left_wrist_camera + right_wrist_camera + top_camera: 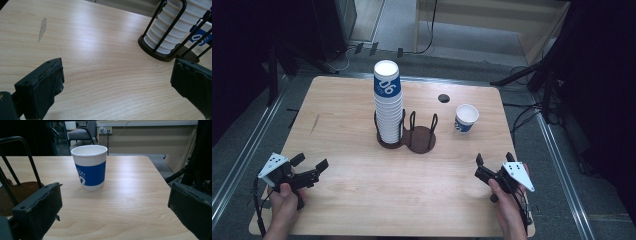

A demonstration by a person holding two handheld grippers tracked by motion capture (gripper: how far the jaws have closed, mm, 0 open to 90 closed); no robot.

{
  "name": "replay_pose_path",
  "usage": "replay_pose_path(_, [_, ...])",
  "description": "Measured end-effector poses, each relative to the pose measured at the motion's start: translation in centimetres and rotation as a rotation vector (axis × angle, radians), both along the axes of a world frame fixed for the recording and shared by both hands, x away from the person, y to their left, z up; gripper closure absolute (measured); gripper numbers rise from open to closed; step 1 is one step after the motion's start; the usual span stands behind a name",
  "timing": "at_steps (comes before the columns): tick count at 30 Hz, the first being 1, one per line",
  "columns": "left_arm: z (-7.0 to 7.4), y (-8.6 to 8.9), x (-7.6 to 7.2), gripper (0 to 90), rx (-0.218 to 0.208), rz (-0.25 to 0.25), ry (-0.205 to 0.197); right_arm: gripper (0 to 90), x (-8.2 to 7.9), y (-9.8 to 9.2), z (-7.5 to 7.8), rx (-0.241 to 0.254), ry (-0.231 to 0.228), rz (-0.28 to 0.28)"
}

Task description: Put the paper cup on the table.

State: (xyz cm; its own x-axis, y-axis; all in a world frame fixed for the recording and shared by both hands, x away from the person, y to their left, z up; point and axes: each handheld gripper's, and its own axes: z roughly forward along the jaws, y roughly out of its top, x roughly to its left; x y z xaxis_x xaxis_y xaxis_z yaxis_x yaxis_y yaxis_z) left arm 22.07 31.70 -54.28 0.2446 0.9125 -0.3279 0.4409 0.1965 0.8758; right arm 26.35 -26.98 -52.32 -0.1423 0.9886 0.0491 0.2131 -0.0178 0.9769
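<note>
The right gripper [494, 165] is held low over the table [362, 200] near the front right corner, jaws wide apart, nothing between them. In the right gripper view the two black jaws stand at left and right with bare wood in the middle, and the cup [89, 167] is straight ahead of them, well apart, upright on the table.

The left gripper [309, 162] is near the front left corner, also with jaws spread wide and holding nothing. It points approx. toward the rack [407, 135], which is far from it.

The cup [466, 118] stands alone on the right half of the table, to the right of the rack, not touching it. It is a white paper cup with a ribbed wall and a blue band; inside looks empty. On the band there is a white logo, too small to read.

The rack is dark brown, a base with two round places and thin black wire loops. In the left place sits the stack [388, 100], many white ribbed cups one in another, upright and tall. The right place has no cup. The top cup of the stack has a blue band w/ white digits that look like "06" or "90"; I cannot tell which way.

In the left gripper view the stack [172, 27] shows inside the wire loops, at upper right.

A small black round hole [443, 98] is in the table behind the cup.
</note>
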Motion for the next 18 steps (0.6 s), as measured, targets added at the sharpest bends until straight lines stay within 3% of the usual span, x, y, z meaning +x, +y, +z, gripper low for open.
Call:
replay_pose_path(10, [0.0, 0.1, 0.0, 0.0, -0.003, -0.002, 0.011, 0.0, -1.4, -1.1, -1.0, -0.006, 0.023, -0.025])
replay_pose_path(18, [-0.2, 0.7, 0.1, 0.0, -0.046, -0.011, 0.042, 0.0, -2.6, -1.7, -1.6, -0.088, 0.022, -0.063])
